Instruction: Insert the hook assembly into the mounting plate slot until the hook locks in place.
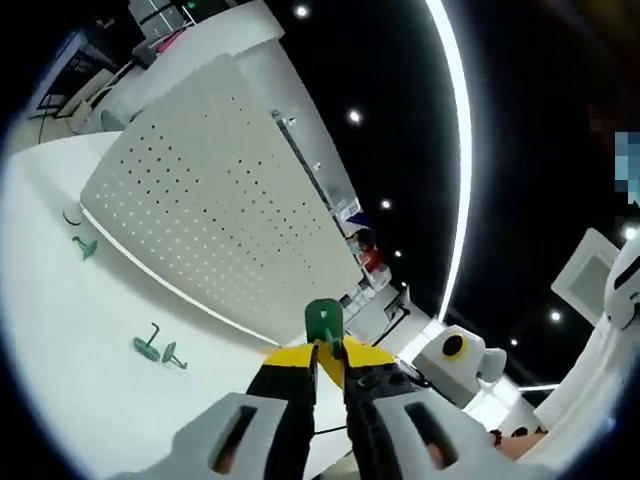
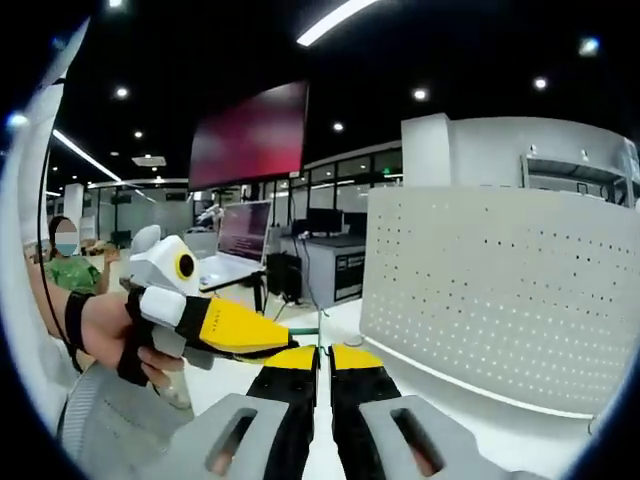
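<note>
Currently the left gripper [image 1: 326, 350] is clamped on a green hook [image 1: 323, 320], whose flat green end stands up between the yellow jaw tips and close in front of the white perforated board [image 1: 220, 210] that serves as the mounting plate. In the left gripper view the board stands upright on the white worktop [image 1: 60, 330], and two more green hooks [image 1: 158, 348] lie on the worktop near the board's lower edge, with a further green hook [image 1: 85, 245] farther along. The right gripper [image 2: 322, 358] has its jaws together with nothing visible between them; in the right gripper view the board [image 2: 500, 290] rises to the right, and the left gripper [image 2: 240, 328] comes in from the left, held in a person's hand [image 2: 105, 330], with a thin green part projecting past its tips. The step in hand appears to be bringing the held hook to a hole in the board. To do it well, keep the grip firm so the hook cannot turn between the jaws, square the hook's rear tab to the board face, and choose a row of holes that stays within sight. Advance slowly until the tab enters, then press down so that the hook seats and locks. The right gripper can be set against the board to stop it tipping or sliding back under the push. Whether the tab faces the board cannot be told from these views, so check that before pressing.
</note>
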A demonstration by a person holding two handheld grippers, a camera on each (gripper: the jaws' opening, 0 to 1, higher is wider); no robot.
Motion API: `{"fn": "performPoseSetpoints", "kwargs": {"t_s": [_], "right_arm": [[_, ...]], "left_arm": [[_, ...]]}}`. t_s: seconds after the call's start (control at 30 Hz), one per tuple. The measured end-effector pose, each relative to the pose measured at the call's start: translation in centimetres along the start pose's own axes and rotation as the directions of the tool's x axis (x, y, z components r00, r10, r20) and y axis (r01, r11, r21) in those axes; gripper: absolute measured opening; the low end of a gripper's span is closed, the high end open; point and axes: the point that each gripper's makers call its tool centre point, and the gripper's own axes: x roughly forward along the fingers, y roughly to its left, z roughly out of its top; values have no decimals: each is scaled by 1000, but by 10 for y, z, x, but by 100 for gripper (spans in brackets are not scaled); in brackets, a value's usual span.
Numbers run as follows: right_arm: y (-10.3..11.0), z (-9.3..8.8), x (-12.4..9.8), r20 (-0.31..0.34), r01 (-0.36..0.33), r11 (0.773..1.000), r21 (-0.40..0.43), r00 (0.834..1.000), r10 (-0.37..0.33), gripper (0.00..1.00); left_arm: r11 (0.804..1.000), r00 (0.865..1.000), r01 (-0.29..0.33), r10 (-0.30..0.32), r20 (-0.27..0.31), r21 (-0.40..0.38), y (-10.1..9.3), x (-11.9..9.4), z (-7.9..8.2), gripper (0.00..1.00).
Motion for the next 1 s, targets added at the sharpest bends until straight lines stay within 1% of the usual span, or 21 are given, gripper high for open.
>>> {"fn": "performPoseSetpoints", "kwargs": {"t_s": [0.07,0.1,0.17,0.27,0.37,0.5,0.6,0.7,0.77,0.83,0.87,0.93,0.97,1.0], "right_arm": [[1,0,0,-1,-2,1000,-2,1000,2,3],[1,0,0,-2,-1,1000,-2,1000,1,3],[1,1,0,3,-2,1000,-4,1000,2,3],[3,2,2,11,-6,1000,-4,1000,6,3],[5,3,3,16,-11,1000,-12,1000,11,3],[6,3,5,13,-17,1000,-14,1000,17,3],[6,2,7,5,-23,1000,-16,1000,23,3],[5,2,8,-7,-26,999,-22,1000,25,3],[4,2,8,-15,-21,999,-34,1000,20,4],[3,4,7,-3,-16,1000,-26,1000,16,5],[3,5,7,1,-15,1000,-23,1000,15,5],[3,6,6,4,-13,1000,-24,1000,13,7],[2,3,5,-9,-9,1000,-16,1000,9,8],[1,1,5,-18,-2,1000,-5,1000,2,9]], "left_arm": [[1000,1000,-22,22,0,5,4,0,0,12],[1000,1000,-19,19,3,4,3,0,0,12],[1000,1000,-8,8,15,-10,1,1,3,10],[1000,1000,-19,19,5,-3,3,2,2,9],[1000,1000,-21,22,7,-7,4,1,4,4],[1000,1000,-23,24,13,-16,6,0,5,4],[1000,1000,-28,28,8,-5,7,0,5,4],[999,1000,-31,31,1,14,8,0,5,3],[998,999,-40,40,-4,50,9,1,7,3],[995,998,-56,57,-11,86,10,2,8,3],[995,998,-53,54,-15,90,10,2,9,3],[993,998,-57,58,-5,100,9,1,14,3],[991,997,-71,73,-9,112,11,1,15,3],[984,994,-105,110,-24,143,17,0,15,3]]}}
